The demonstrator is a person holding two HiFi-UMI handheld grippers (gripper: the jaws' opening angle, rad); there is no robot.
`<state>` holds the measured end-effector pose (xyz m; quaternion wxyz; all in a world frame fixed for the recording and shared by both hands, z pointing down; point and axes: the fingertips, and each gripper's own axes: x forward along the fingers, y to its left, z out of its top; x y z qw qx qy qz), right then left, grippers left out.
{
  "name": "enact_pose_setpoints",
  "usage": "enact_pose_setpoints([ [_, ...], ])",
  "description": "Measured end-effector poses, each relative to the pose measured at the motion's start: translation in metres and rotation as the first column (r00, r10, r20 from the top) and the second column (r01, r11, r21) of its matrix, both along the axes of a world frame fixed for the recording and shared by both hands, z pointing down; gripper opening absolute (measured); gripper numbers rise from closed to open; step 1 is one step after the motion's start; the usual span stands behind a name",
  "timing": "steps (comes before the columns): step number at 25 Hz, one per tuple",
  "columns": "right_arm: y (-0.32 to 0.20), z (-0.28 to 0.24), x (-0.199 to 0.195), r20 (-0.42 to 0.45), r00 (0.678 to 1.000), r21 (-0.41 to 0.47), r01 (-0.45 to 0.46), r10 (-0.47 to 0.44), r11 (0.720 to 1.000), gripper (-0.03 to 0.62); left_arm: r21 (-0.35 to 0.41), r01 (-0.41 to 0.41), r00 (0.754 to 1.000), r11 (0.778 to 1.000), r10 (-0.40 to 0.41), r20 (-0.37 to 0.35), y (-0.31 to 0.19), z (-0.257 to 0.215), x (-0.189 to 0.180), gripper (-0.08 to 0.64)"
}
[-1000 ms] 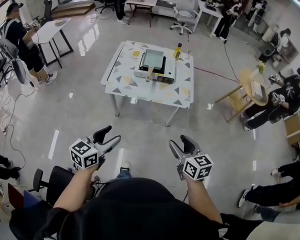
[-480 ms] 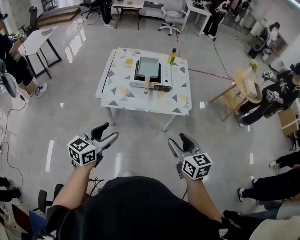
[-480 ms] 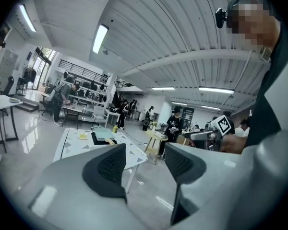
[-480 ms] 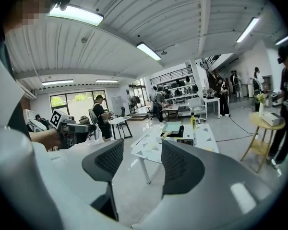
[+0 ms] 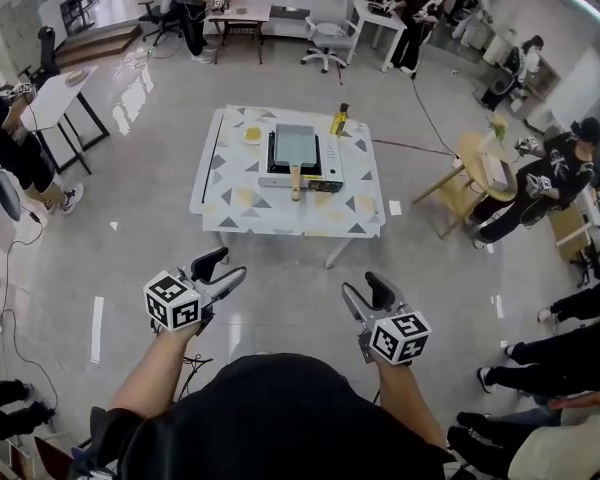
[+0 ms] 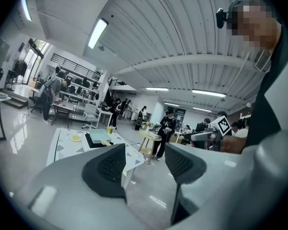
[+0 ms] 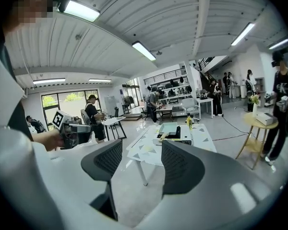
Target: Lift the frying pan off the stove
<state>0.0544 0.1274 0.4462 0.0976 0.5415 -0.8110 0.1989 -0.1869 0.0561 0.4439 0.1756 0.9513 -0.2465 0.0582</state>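
Note:
A rectangular grey-green frying pan point(image 5: 295, 143) with a wooden handle sits on a white portable stove point(image 5: 302, 171) on a white patterned table point(image 5: 230, 203), well ahead of me. The pan point(image 7: 169, 128) also shows in the right gripper view and the pan point(image 6: 100, 136) in the left gripper view. My left gripper point(image 5: 228, 270) is held low at the left, open, holding nothing. At the right my right gripper point(image 5: 364, 291) is open too, nothing between its fingers. Both are far short of the table.
A yellow bottle point(image 5: 338, 120) and a small plate point(image 5: 252, 134) stand on the table. A round wooden side table point(image 5: 485, 164) is at the right. Several people stand around the room's edges. Shiny floor point(image 5: 290, 278) lies between me and the table.
The view has shifted: the table sits slightly farther up and more centred. Both grippers stay open, a little lower in the frame.

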Motion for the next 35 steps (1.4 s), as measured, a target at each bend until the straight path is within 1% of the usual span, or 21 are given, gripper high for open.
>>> enact_pose_setpoints([
  [6,-0.004,0.005,0.005,-0.004,1.0,-0.02,-0.023,0.023,1.0,0.287,-0.021,-0.006,1.0,1.0,0.006,0.0,-0.009,0.009,-0.006,0.248],
  [10,-0.015,0.011,0.014,0.007,1.0,-0.03,-0.029,0.029,0.999,0.288,-0.051,-0.015,1.0,0.999,0.016,0.005,-0.018,0.019,0.003,0.252],
  [14,-0.039,0.019,0.02,0.028,1.0,-0.044,-0.012,0.013,0.999,0.29,-0.065,-0.017,1.0,0.998,0.018,0.01,-0.033,0.019,0.01,0.266],
  [19,-0.087,0.02,0.025,0.055,0.998,-0.025,0.038,-0.036,0.999,0.291,-0.089,0.041,0.999,0.995,-0.039,0.024,-0.064,0.026,0.008,0.268],
  [22,-0.119,0.024,0.036,0.068,0.996,-0.028,0.065,-0.063,0.997,0.295,-0.1,0.078,0.997,0.992,-0.075,0.037,-0.09,0.027,0.013,0.273],
  [27,-0.168,0.032,0.062,0.069,0.993,-0.049,0.104,-0.1,0.993,0.299,-0.085,0.171,0.985,0.982,-0.169,0.023,-0.145,0.012,0.015,0.279],
  [31,-0.201,0.032,0.08,0.082,0.989,-0.048,0.13,-0.126,0.99,0.304,-0.07,0.184,0.983,0.98,-0.182,0.036,-0.173,0.005,0.031,0.279],
  [35,-0.229,0.031,0.097,0.1,0.984,-0.041,0.156,-0.151,0.987,0.304,-0.092,0.201,0.98,0.975,-0.2,0.026,-0.188,0.009,0.057,0.279],
])
